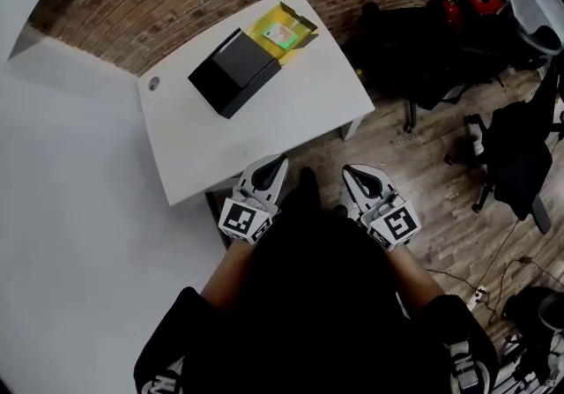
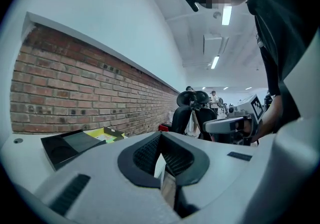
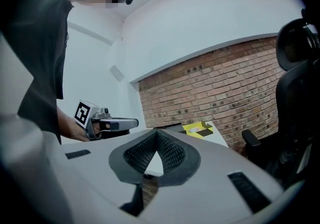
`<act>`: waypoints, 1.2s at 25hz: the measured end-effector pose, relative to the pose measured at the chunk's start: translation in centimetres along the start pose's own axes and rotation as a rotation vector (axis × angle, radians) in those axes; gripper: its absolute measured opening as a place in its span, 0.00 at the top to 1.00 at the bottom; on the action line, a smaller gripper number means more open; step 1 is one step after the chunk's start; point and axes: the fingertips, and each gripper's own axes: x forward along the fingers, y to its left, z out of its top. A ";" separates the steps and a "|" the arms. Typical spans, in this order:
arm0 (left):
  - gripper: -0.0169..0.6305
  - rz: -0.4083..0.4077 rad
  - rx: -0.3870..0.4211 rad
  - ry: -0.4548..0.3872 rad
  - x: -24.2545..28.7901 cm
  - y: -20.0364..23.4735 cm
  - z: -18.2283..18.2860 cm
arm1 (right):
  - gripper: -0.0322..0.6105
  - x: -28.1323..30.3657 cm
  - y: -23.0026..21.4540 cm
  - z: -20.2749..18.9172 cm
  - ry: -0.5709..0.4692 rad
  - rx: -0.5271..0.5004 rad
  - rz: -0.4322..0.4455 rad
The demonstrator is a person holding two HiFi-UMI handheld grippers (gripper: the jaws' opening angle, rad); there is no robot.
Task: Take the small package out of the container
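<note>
While the small package [image 1: 280, 33] is lying untaken in the container [image 1: 303, 22] far across the counter [image 1: 291, 110], the left hand-held gripper [image 1: 277, 163] and right hand-held gripper [image 1: 350, 172] are hovering near, closed and empty.

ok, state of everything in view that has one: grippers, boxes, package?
left gripper: shut, empty, well short of the boxes.
right gripper: shut, empty, also short of the boxes.
yellow container: open, flaps spread, at the far corner of the table.
small package: lying inside the yellow container, untouched.
black box: beside the yellow container; open or closed can't be told.
</note>
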 end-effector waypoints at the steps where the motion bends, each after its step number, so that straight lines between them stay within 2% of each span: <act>1: 0.95 0.004 -0.005 -0.002 0.4 0.9 -0.2 | 0.94 0.7 -0.5 -0.3 0.009 0.000 -0.001; 4: 0.95 0.009 -0.031 -0.013 2.2 3.6 -0.6 | 0.94 2.7 -2.3 -0.1 0.038 -0.011 -0.012; 11: 0.95 -0.013 -0.055 -0.030 6.8 9.0 0.0 | 0.94 8.4 -6.5 3.0 0.083 -0.075 -0.037; 16: 0.95 -0.031 -0.064 -0.042 7.9 12.8 0.5 | 0.94 13.3 -6.9 4.6 0.021 -0.069 -0.023; 20: 0.95 -0.040 -0.106 -0.063 8.3 15.3 0.7 | 0.94 16.1 -7.5 4.3 0.082 -0.109 -0.036; 24: 0.95 -0.036 -0.115 -0.070 8.2 17.6 0.7 | 0.94 19.3 -7.7 4.2 0.115 -0.211 -0.030; 27: 0.95 -0.011 -0.183 -0.083 8.0 18.2 0.7 | 0.94 21.1 -7.4 4.5 0.176 -0.344 0.000; 30: 0.95 -0.015 -0.207 -0.088 8.1 18.4 0.3 | 0.94 22.7 -8.5 4.8 0.231 -0.386 0.016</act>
